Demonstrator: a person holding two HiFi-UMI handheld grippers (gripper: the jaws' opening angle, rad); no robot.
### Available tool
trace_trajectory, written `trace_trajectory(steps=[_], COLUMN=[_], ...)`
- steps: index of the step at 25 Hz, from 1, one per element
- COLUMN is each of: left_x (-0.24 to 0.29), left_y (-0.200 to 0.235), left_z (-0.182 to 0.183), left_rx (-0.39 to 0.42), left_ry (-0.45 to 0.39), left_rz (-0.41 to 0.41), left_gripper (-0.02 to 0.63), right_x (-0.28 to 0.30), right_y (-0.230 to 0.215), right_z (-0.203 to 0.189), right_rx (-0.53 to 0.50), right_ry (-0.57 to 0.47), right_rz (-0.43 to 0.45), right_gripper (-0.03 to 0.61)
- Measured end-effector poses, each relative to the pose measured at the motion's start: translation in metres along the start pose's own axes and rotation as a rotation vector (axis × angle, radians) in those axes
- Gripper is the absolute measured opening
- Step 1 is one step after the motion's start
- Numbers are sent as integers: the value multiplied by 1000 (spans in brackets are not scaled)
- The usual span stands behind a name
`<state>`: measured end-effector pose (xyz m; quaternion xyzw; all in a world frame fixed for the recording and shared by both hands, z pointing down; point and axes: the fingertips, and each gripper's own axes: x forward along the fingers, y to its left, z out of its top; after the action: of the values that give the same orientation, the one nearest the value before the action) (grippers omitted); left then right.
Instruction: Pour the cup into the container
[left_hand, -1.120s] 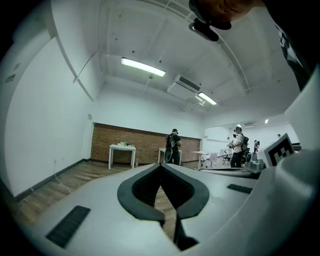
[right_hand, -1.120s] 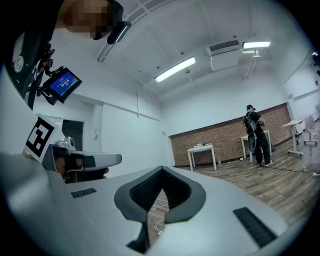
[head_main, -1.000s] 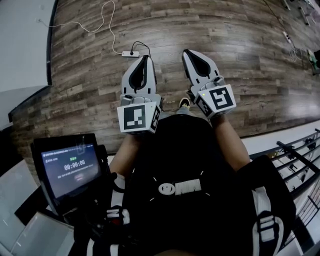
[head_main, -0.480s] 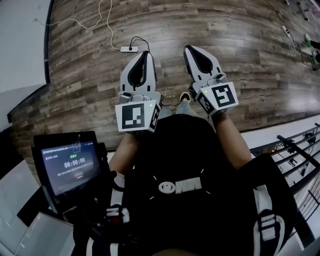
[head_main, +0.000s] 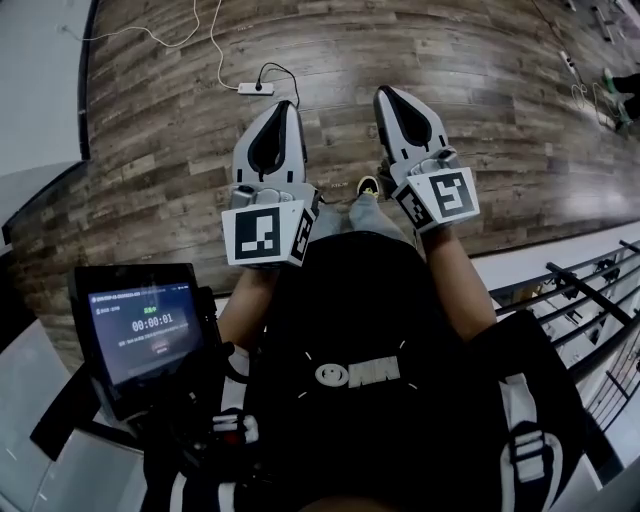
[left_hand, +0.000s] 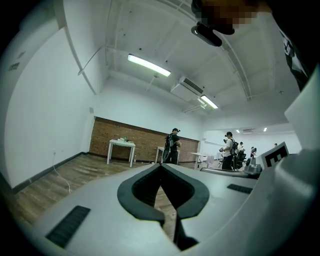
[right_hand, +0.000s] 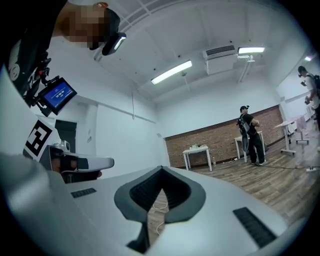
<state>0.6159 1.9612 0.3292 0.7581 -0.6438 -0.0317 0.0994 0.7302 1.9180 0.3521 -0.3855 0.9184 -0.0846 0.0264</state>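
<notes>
No cup or container shows in any view. In the head view my left gripper (head_main: 283, 104) and right gripper (head_main: 385, 92) are held side by side in front of the person's chest, over the wooden floor, pointing ahead. Both are shut with nothing between the jaws. The left gripper view shows its jaws (left_hand: 161, 165) meeting at the tips, empty. The right gripper (right_hand: 161, 168) looks the same in its own view, with the left gripper (right_hand: 75, 163) at its left. A far white table (left_hand: 121, 145) holds small items too small to tell.
A power strip (head_main: 255, 89) with a white cable lies on the floor ahead. A tablet screen (head_main: 145, 325) hangs at the person's left, and a metal railing (head_main: 590, 300) runs at the right. People (right_hand: 248, 132) stand by tables along the brick wall (left_hand: 145, 140).
Both grippers have shifted a little up the picture, and the floor and power strip have slid with the view. The tablet's timer has ticked up. Both pairs of jaws stay shut.
</notes>
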Motion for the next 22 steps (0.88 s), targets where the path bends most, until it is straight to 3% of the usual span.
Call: trace_trajectory(steps=[9, 17, 22], left_x=[14, 133, 143], left_y=[15, -14, -13], left_z=[5, 6, 14], left_rx=[2, 18, 53], left_ry=[12, 54, 40], left_rz=[17, 57, 61], left_gripper=[-2, -2, -2], right_x=[15, 64, 73], right_y=[-9, -123, -130], right_z=[1, 11, 18], right_rx=[-14, 58, 40], right_ry=[23, 15, -10], right_rz=[-13, 24, 40], right_gripper=[-5, -5, -5])
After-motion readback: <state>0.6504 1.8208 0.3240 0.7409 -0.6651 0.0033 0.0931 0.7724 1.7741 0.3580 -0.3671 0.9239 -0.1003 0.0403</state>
